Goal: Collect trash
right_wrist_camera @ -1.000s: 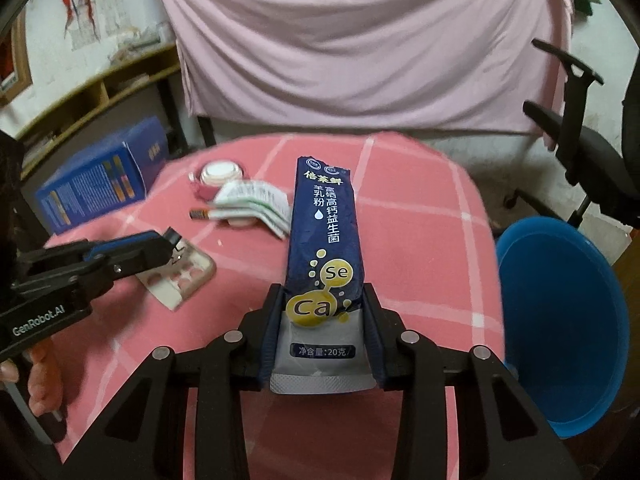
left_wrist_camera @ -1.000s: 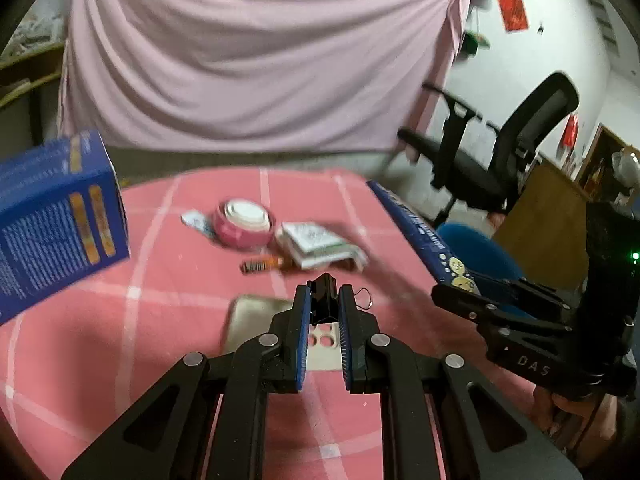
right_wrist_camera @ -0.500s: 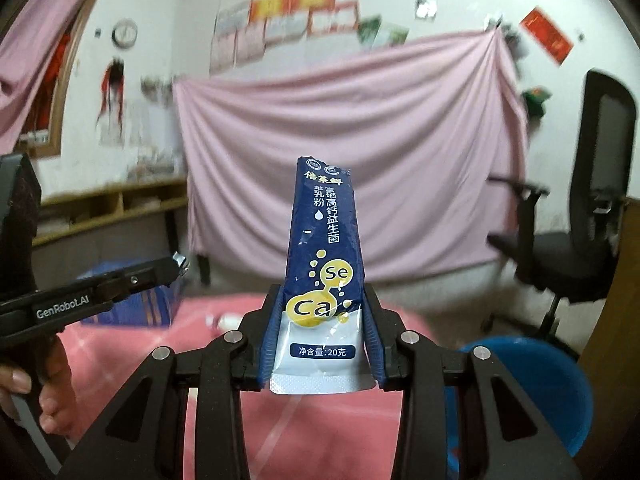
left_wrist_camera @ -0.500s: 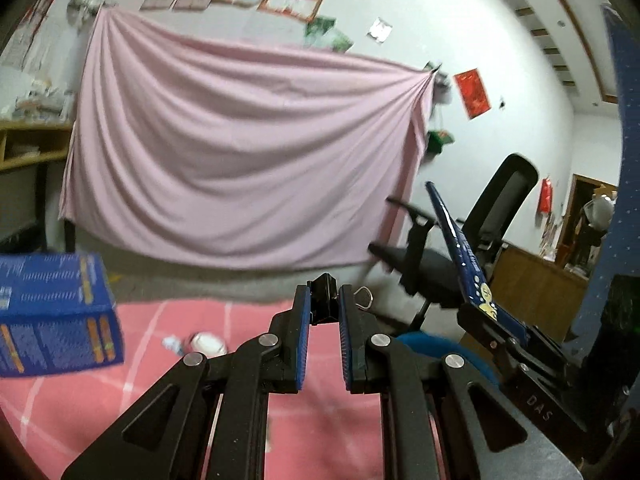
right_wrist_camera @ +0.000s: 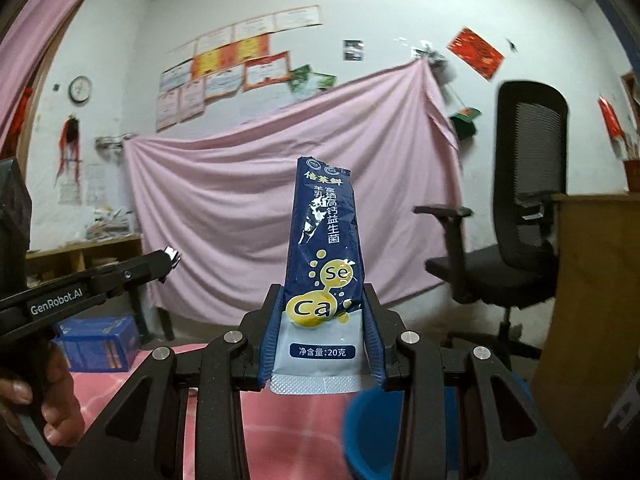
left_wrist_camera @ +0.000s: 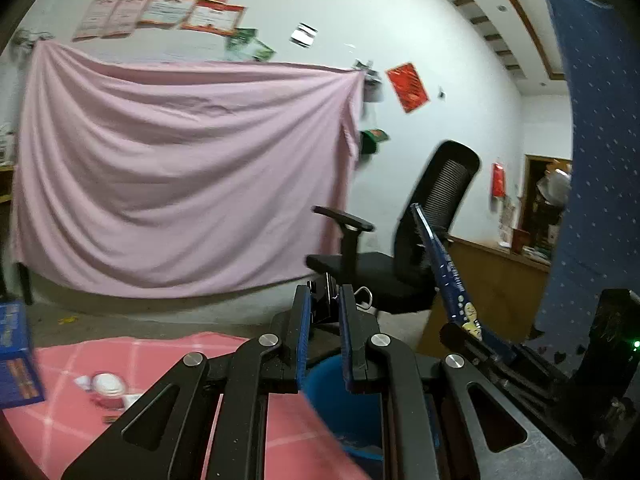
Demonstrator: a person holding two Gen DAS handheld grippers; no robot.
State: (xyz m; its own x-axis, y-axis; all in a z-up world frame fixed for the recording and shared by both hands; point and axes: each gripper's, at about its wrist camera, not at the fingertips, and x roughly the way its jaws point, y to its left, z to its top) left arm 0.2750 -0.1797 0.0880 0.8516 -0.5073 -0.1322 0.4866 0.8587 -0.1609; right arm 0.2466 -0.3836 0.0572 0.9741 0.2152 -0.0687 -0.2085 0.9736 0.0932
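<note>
Our right gripper (right_wrist_camera: 323,316) clamps its fingers on the blue sachet (right_wrist_camera: 325,248); our left gripper (left_wrist_camera: 324,308) pinches a black binder clip (left_wrist_camera: 326,300). The blue bin (left_wrist_camera: 340,404) sits at six o'clock.

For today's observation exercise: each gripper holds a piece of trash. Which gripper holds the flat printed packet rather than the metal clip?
The right gripper: it clamps the dark blue sachet. The left gripper pinches a small black binder clip.

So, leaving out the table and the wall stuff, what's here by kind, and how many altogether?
Hand-held grippers: 2, left and right
Trash held in them: 2, black binder clip and blue sachet
Blue bins: 1
Blue boxes: 1
Round pink containers: 1, blurred
Office chairs: 1
Total: 8
</note>
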